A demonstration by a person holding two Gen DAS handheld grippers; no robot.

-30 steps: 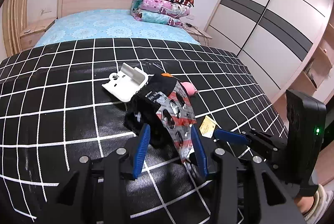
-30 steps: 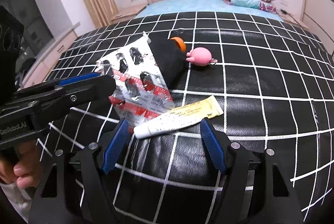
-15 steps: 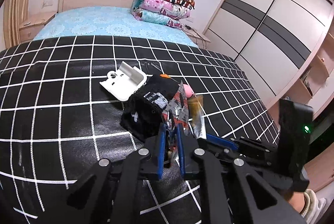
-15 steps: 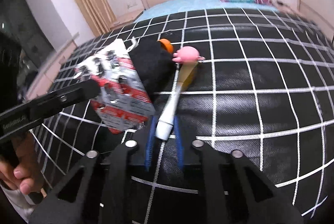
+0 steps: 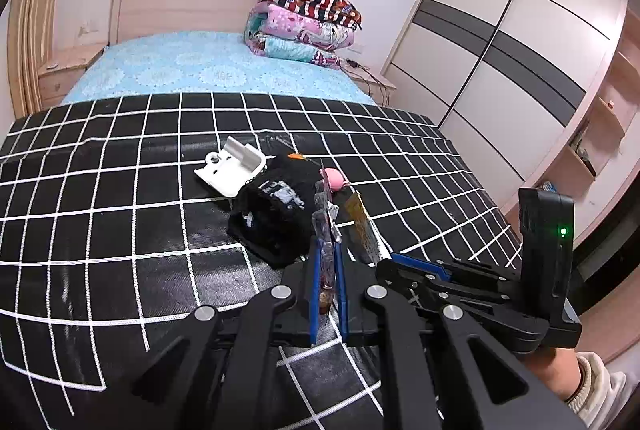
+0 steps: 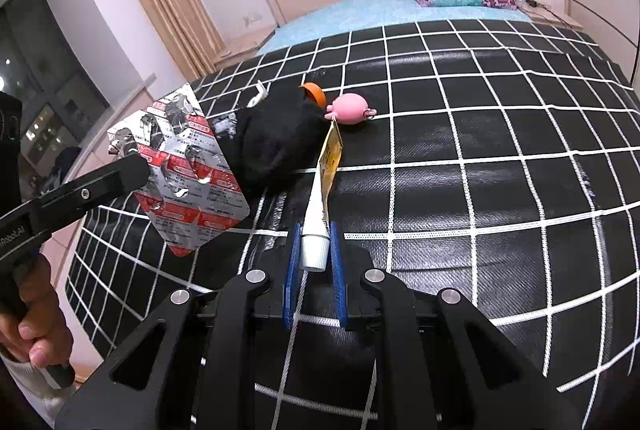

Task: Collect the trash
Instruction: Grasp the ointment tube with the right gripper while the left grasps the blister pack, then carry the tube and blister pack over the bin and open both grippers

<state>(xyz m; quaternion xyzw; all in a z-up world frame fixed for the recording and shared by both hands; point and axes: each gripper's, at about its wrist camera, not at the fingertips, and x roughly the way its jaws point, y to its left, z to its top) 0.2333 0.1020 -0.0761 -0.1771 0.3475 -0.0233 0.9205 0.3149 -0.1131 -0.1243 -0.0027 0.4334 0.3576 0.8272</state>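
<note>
Left gripper [image 5: 328,262] is clamped on the blister pack [image 6: 180,165], held edge-on between its blue pads and lifted off the black gridded cover [image 5: 120,230], over the cover's near edge. Right gripper [image 6: 314,250] is pinched narrow on the cap end of the tube [image 6: 324,181], which sticks forward, also clear of the cover, near the near edge.

Doing it well, as I judge it: both pieces are gripped by one end only, so keep the squeeze steady and carry them level; the flat pack could pivot or slip out sideways, and the tube's crimped tail could catch the pink toy [image 6: 350,107] if swung forward.

Left to right on the middle of the cover: white bracket [image 5: 232,169], black pouch [image 5: 276,213], then the pink toy just beside it. An orange bit [image 6: 314,91] peeks out at the pouch's far end.

Containers: no bin or bag for trash shows in either view. The pouch is the only container-like thing; its mouth looks dark, contents cannot be told.
</note>
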